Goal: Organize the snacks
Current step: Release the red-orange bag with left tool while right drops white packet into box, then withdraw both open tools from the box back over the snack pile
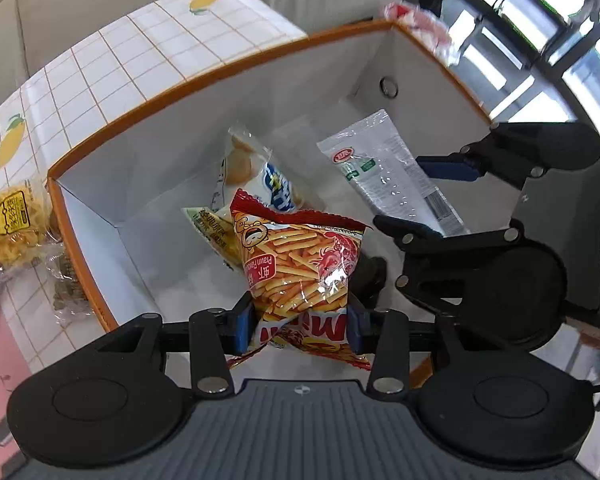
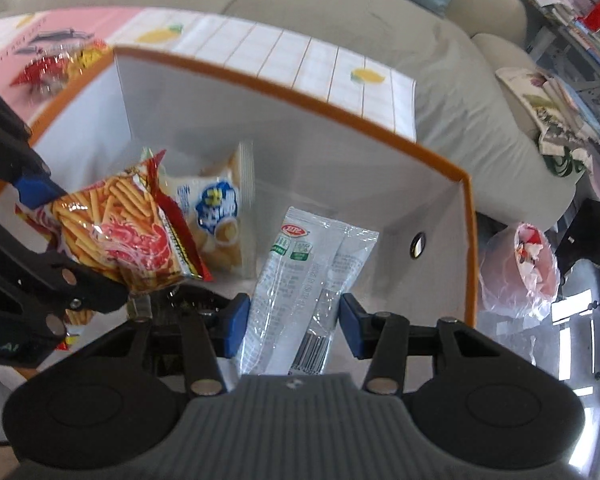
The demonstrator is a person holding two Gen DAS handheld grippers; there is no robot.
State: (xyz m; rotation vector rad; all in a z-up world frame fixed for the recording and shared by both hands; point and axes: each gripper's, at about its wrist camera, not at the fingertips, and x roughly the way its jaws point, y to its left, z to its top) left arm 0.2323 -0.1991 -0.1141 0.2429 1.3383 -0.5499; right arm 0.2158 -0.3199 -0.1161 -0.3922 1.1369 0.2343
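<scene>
Two grippers hang over one orange-rimmed white cardboard box (image 1: 204, 76), both pointing steeply down into it. The left gripper (image 1: 300, 322) has its blue pads clamped on the crimped lower part of a red and orange prawn-stick snack bag (image 1: 300, 264), which stands up between the jaws above the box floor. The right gripper (image 2: 294, 326) is closed on a long clear and white plastic snack packet (image 2: 300, 280) with a red logo; its printed end reaches forward from the jaws and its barcode end lies back toward the camera. Beyond the left jaws, on the box floor, rest a white and blue bag of pale round snacks (image 1: 256, 176) and a green-edged packet (image 1: 212, 228) half hidden under the prawn-stick bag. Left of the left jaws, outside the box wall, a clear bag of yellow crinkled snacks (image 1: 12, 224) lies on the checked, lemon-printed cloth (image 1: 112, 60).
</scene>
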